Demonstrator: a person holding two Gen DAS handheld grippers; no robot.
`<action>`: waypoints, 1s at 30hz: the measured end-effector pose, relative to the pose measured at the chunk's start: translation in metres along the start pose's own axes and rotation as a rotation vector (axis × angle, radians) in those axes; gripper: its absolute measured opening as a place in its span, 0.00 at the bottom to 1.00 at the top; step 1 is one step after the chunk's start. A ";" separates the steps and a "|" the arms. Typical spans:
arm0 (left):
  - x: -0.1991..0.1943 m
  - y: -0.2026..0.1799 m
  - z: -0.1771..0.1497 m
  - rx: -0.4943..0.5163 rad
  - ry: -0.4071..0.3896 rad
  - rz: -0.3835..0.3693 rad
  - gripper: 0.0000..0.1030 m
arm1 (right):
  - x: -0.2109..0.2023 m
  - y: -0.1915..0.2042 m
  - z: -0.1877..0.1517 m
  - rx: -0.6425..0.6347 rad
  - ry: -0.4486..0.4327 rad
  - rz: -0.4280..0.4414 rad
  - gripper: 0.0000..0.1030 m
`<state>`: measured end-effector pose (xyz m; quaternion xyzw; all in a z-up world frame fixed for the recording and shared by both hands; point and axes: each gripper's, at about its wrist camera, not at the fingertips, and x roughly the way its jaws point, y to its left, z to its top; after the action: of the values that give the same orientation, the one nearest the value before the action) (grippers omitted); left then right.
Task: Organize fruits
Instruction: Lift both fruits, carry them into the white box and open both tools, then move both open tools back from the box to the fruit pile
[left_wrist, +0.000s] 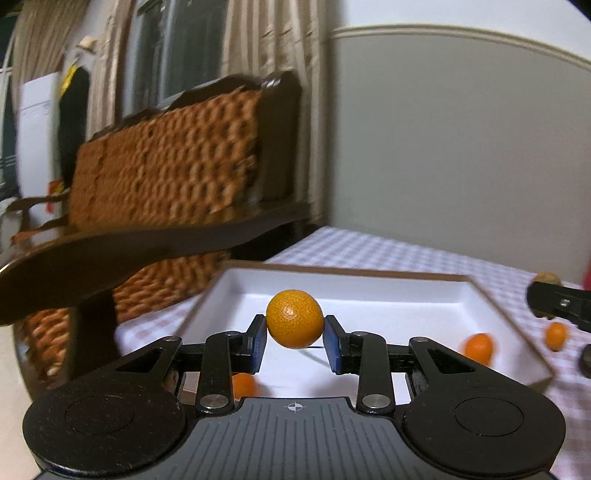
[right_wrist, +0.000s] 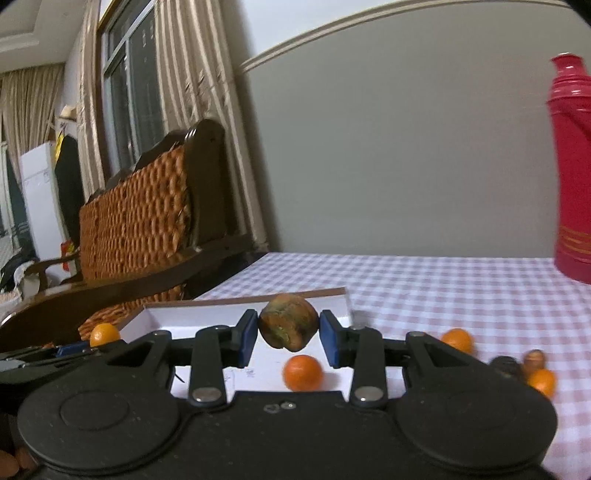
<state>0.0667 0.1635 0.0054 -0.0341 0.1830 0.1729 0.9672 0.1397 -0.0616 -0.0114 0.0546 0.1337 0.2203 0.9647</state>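
My left gripper (left_wrist: 294, 334) is shut on a bright orange kumquat (left_wrist: 294, 318) and holds it above the white tray (left_wrist: 369, 291). Another kumquat (left_wrist: 479, 348) lies in the tray at the right, and one (left_wrist: 243, 384) shows under my left fingers. My right gripper (right_wrist: 288, 332) is shut on a brownish, rotten-looking fruit (right_wrist: 288, 326) above the tray's (right_wrist: 192, 315) right part. An orange kumquat (right_wrist: 303, 372) lies in the tray below it. The right gripper also shows at the left wrist view's right edge (left_wrist: 554, 304).
Loose kumquats (right_wrist: 457, 339) (right_wrist: 542, 382) and a dark fruit (right_wrist: 508, 365) lie on the checked tablecloth (right_wrist: 443, 288) right of the tray. A red thermos (right_wrist: 572, 170) stands at the far right. A wicker-backed wooden sofa (right_wrist: 140, 218) stands left of the table.
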 end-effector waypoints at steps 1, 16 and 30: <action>0.007 0.004 0.001 -0.004 0.011 0.010 0.33 | 0.007 0.003 0.000 -0.006 0.008 0.005 0.27; 0.002 0.027 0.010 -0.044 -0.064 0.091 1.00 | -0.005 -0.015 0.008 0.029 -0.146 -0.059 0.91; -0.009 0.016 0.010 0.012 -0.078 0.076 1.00 | -0.009 -0.020 0.004 0.048 -0.127 -0.058 0.94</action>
<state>0.0563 0.1764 0.0178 -0.0144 0.1476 0.2096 0.9665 0.1409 -0.0840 -0.0090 0.0878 0.0791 0.1849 0.9756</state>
